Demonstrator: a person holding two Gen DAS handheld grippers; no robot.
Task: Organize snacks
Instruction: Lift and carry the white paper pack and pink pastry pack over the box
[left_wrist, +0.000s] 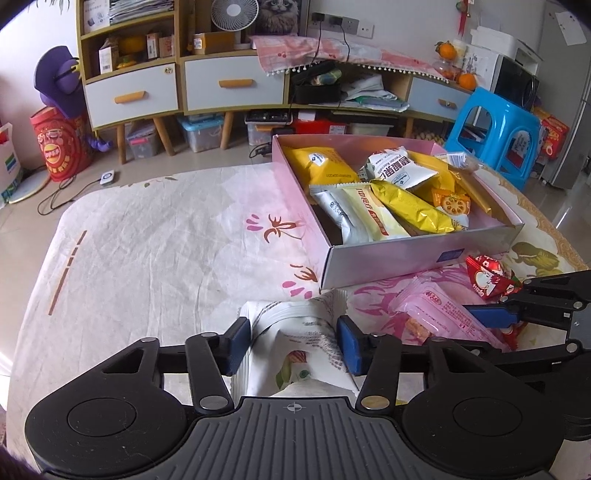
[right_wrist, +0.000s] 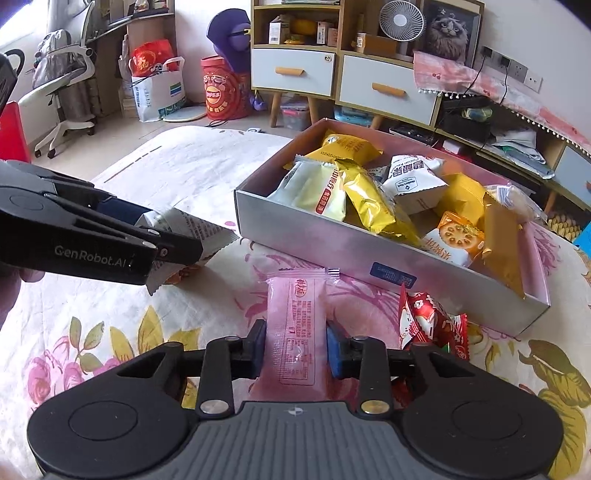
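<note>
Snacks were mostly sorted already. The left tool (left_wrist: 293, 341) had its blue pads pressed against both sides of a white packet (left_wrist: 295, 332) at 6 o'clock in its own view, low over the floral-covered tabletop (left_wrist: 147, 240). The right tool (right_wrist: 295, 349) was clamped on a pink packet (right_wrist: 295, 325), lying lengthwise between its pads. Just beside that, at 3 o'clock, two red packets (right_wrist: 432, 325) lay loose on the cloth, touching each other. Beyond, toward 1 o'clock, the open pink box (right_wrist: 332, 254) already held roughly eight yellow, white and orange packets in a loose heap. Judging by this, most of the work was done: four packets remained outside, two gripped, two not yet picked up.
</note>
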